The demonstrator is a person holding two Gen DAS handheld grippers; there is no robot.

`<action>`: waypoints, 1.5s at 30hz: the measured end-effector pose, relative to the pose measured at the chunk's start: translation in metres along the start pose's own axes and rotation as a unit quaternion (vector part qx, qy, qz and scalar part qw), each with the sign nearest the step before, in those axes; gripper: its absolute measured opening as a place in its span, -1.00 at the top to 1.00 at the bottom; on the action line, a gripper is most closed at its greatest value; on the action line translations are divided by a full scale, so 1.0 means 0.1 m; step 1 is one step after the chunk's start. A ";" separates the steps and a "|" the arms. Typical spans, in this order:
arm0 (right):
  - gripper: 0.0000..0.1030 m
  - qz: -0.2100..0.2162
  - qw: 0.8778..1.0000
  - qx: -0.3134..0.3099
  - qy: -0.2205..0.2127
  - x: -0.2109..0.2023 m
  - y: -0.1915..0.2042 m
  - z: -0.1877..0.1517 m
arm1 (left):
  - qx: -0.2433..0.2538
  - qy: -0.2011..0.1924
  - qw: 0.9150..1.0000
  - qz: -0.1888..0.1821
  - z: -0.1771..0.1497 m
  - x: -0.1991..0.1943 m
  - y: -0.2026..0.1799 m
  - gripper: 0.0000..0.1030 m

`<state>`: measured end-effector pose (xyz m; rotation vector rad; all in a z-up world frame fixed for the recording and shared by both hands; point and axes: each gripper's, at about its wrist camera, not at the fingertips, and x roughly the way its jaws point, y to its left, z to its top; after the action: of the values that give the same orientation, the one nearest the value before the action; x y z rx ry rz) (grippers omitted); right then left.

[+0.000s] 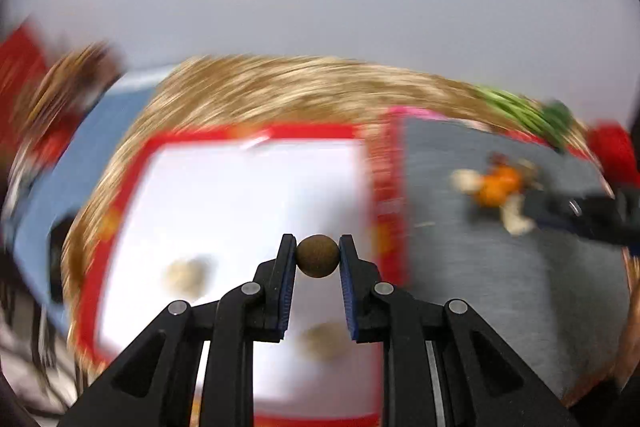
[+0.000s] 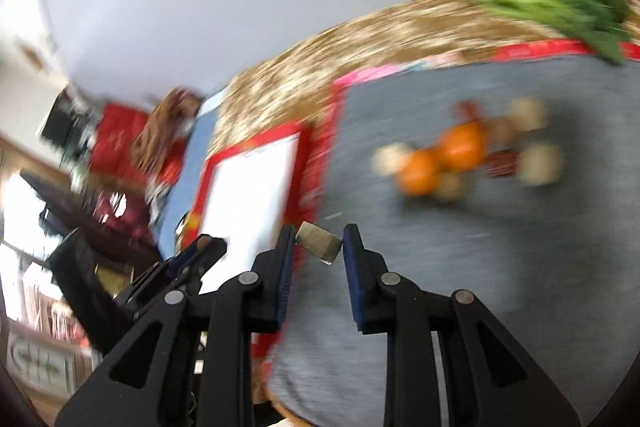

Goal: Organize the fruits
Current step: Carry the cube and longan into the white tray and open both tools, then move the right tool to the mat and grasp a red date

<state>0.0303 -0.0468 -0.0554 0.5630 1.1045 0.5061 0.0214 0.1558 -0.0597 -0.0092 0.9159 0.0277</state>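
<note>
My left gripper (image 1: 318, 255) is shut on a small round brown fruit (image 1: 318, 255), held above a white tray with a red rim (image 1: 256, 135). Two blurred tan fruits (image 1: 187, 275) lie on that tray below. My right gripper (image 2: 319, 247) is shut on a pale tan block-shaped piece (image 2: 320, 246), held over the left edge of a grey mat (image 2: 460, 247). A heap of fruit with two oranges (image 2: 440, 157) and pale pieces lies on the mat, ahead to the right. The right gripper (image 1: 556, 211) shows in the left wrist view beside that heap (image 1: 498, 189).
Both views are motion-blurred. Green leafy vegetables (image 2: 560, 3) lie at the mat's far right corner. The mottled brown table (image 1: 280, 87) carries tray and mat. A blue cloth (image 1: 80, 155) and red boxes (image 2: 116, 143) sit to the left. The left gripper (image 2: 192, 259) appears at the tray's near corner.
</note>
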 end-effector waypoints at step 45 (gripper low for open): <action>0.10 -0.112 0.981 0.126 -0.097 -1.30 -1.29 0.07 | 0.103 -0.037 0.993 -0.049 0.03 0.00 -0.99 -0.65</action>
<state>0.0020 -0.2275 -0.0481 0.6828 1.0351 0.1123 0.0269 0.0567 -0.0585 0.1381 0.8388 -0.1567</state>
